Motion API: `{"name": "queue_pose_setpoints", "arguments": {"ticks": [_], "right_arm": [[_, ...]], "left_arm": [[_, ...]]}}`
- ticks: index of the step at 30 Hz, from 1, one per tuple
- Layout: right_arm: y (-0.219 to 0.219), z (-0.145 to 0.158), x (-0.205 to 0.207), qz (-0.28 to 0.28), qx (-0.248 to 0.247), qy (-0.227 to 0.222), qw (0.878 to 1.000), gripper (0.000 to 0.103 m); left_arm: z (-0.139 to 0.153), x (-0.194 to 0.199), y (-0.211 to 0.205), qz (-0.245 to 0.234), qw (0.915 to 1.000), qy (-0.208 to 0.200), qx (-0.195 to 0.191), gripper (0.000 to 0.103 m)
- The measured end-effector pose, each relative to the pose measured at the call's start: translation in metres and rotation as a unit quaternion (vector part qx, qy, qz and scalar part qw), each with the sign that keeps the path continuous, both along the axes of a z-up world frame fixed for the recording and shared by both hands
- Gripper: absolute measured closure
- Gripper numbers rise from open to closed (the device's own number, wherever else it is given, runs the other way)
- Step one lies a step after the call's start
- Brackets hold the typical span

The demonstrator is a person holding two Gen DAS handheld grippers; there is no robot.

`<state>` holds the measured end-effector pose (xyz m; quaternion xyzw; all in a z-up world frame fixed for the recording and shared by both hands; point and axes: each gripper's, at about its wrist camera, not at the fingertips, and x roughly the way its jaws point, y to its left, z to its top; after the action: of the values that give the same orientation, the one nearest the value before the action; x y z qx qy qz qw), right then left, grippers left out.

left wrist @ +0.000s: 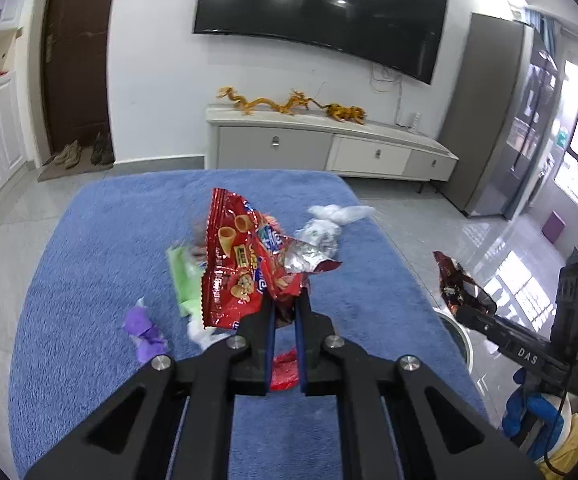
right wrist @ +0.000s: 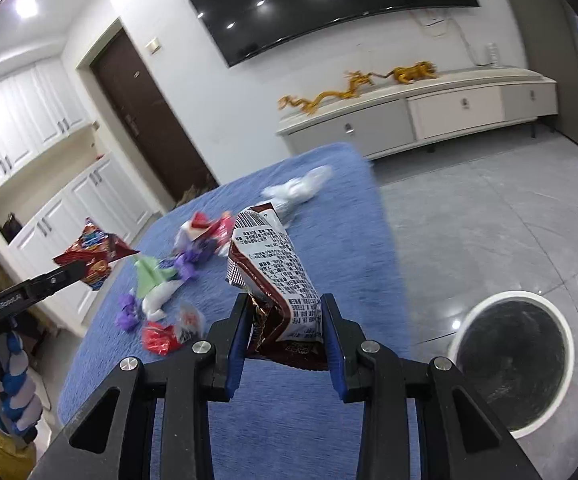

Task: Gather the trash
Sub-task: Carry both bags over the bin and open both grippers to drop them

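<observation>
Left gripper (left wrist: 285, 304) fingers pinch a red snack bag (left wrist: 237, 264); right gripper (right wrist: 285, 320) fingers pinch a brown wrapper (right wrist: 277, 276). Neither is binned; bin (right wrist: 465, 332) looks empty (wrappers remain on blue-covered counter (left wrist: 81, 280)).

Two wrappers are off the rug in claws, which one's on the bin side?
The brown snack wrapper with white printed back, clamped in the right claw, is beside the white bin. The red snack bag in the left claw is over the blue rug.

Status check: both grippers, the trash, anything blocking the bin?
Left gripper shut on red snack bag. Right gripper shut on brown wrapper. Bin open, unobstructed.
</observation>
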<state>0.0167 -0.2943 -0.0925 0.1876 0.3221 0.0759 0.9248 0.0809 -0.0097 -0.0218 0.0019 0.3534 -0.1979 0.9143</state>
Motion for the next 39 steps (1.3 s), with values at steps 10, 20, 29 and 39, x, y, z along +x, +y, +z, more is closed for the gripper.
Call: {"name": "queue_pose_setpoints", "arguments": {"ticks": [10, 20, 29, 39], "right_arm": [[-0.103, -0.029, -0.038, -0.128, 0.004, 0.023, 0.992, 0.071], [-0.183, -0.107, -0.043, -0.196, 0.047, 0.111, 0.973, 0.071], [-0.220, -0.161, -0.045, -0.229, 0.059, 0.178, 0.955, 0.049], [-0.231, -0.171, -0.051, -0.249, 0.058, 0.203, 0.945, 0.045]], "left_arm": [[-0.013, -0.001, -0.143, -0.138, 0.9897, 0.013, 0.036, 0.095], [-0.063, 0.014, -0.283, -0.244, 0.9649, 0.072, 0.065, 0.094], [-0.111, 0.026, -0.360, -0.310, 0.9389, 0.139, 0.057, 0.083], [-0.125, 0.032, -0.367, -0.315, 0.9346, 0.160, 0.044, 0.052]]}}
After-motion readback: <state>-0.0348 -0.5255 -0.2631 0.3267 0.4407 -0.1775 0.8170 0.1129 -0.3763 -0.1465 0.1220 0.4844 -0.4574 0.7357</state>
